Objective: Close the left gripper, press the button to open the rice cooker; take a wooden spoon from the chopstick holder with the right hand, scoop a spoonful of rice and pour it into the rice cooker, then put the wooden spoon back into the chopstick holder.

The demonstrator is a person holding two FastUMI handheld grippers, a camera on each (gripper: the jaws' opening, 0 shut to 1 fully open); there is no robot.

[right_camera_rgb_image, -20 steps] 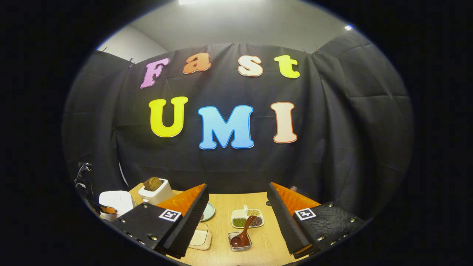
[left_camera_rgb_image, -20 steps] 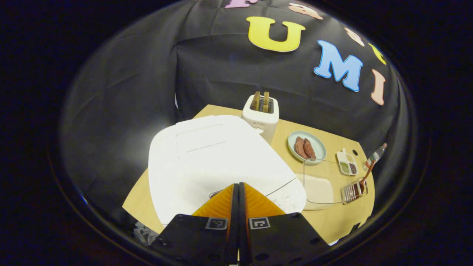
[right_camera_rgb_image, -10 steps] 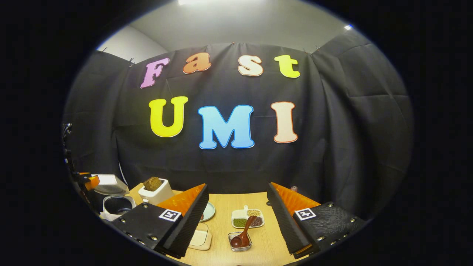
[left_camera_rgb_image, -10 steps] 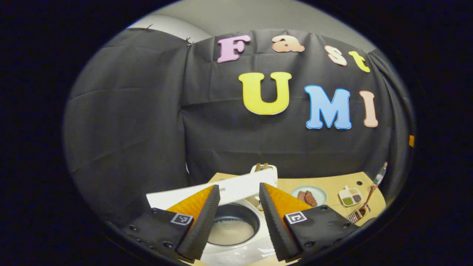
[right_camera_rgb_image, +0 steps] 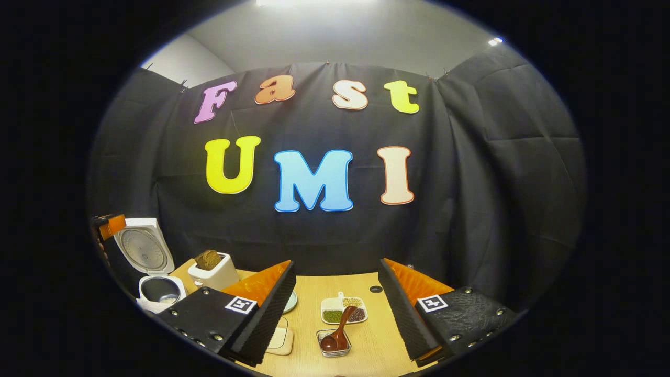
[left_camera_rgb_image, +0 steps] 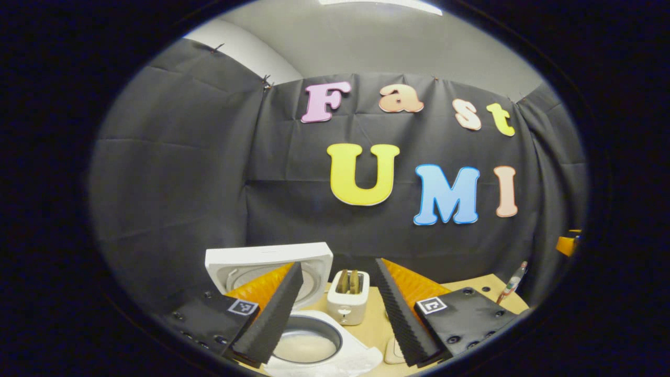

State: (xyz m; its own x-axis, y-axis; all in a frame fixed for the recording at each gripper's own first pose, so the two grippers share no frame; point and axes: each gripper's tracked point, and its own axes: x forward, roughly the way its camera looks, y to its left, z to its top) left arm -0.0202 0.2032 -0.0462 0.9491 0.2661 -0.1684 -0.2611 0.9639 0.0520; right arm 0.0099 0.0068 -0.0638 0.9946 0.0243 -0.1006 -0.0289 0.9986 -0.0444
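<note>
Cooker [right_camera_rgb_image: 157, 290] stood open at table's [right_camera_rgb_image: 366, 335] left, lid up. Spoon-fetching step in hand: spoon [right_camera_rgb_image: 339, 330] sat in holder [right_camera_rgb_image: 335, 344] between right tongs [right_camera_rgb_image: 335, 314], gaped wide. Left tongs [left_camera_rgb_image: 337, 309] also apart. Next: probably descend, clamp handle.

White rice cooker [right_camera_rgb_image: 157, 293] is standing at the desk's [right_camera_rgb_image: 366, 340] far left corner, its lid [right_camera_rgb_image: 142, 250] standing raised and upright, ribbed inner plate facing forward. The dark inner pot [left_camera_rgb_image: 308, 343] is lying exposed, holding a pale layer at its bottom. Dark brown wooden spoon [right_camera_rgb_image: 337, 332] is leaning in the small clear chopstick holder [right_camera_rgb_image: 333, 345] near the desk's front edge, bowl down, handle tilting up toward the back.
</note>
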